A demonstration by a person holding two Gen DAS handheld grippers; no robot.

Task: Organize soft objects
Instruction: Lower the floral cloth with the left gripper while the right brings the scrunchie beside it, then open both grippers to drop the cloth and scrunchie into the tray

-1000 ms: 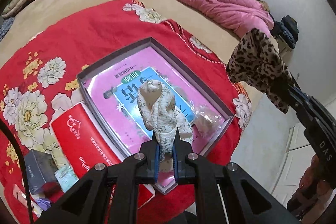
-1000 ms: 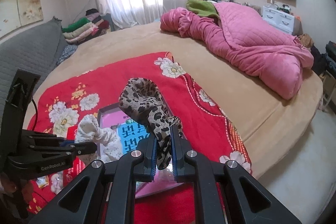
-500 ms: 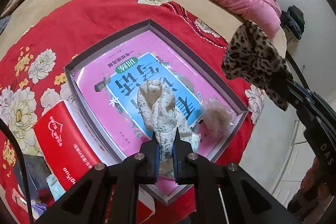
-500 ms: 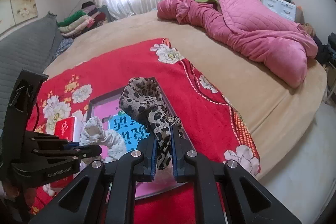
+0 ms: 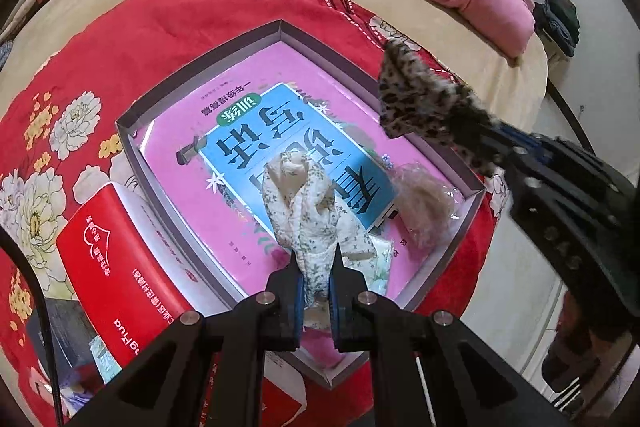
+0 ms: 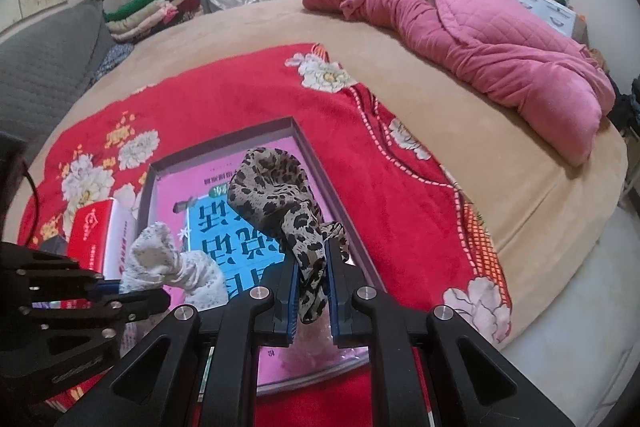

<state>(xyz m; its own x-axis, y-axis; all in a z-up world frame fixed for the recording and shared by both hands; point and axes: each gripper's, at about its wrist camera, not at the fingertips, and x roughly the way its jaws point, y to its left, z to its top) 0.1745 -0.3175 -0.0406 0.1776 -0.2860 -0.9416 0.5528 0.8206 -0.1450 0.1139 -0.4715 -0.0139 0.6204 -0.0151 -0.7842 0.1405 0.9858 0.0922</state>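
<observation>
Both hands lower than a second ago, box now filling more of each view. Left tongs point(image 5: 315, 277) pinching floral cloth roll point(image 5: 306, 203) by its near end, roll hanging low over pink booklet point(image 5: 256, 131) inside shallow grey box point(image 5: 200, 75), near box's near edge. Right tongs point(image 6: 311, 281) clamped on leopard-print cloth point(image 6: 276, 195), held above box's right-hand side, clear of box floor. Box resting on red floral blanket point(image 6: 248, 91) spread across bed point(image 6: 248, 23), toward bed's near edge. Progress judged early to middling: one pale fuzzy bundle point(image 5: 422, 207) already lying in box's near right corner; both held cloths not yet set down or released. Floral roll: long axis running from tongs away toward box's far corner, free end leading, tilted upward. Leopard cloth: bunched, long axis likewise away from tongs, looped end foremost.
</observation>
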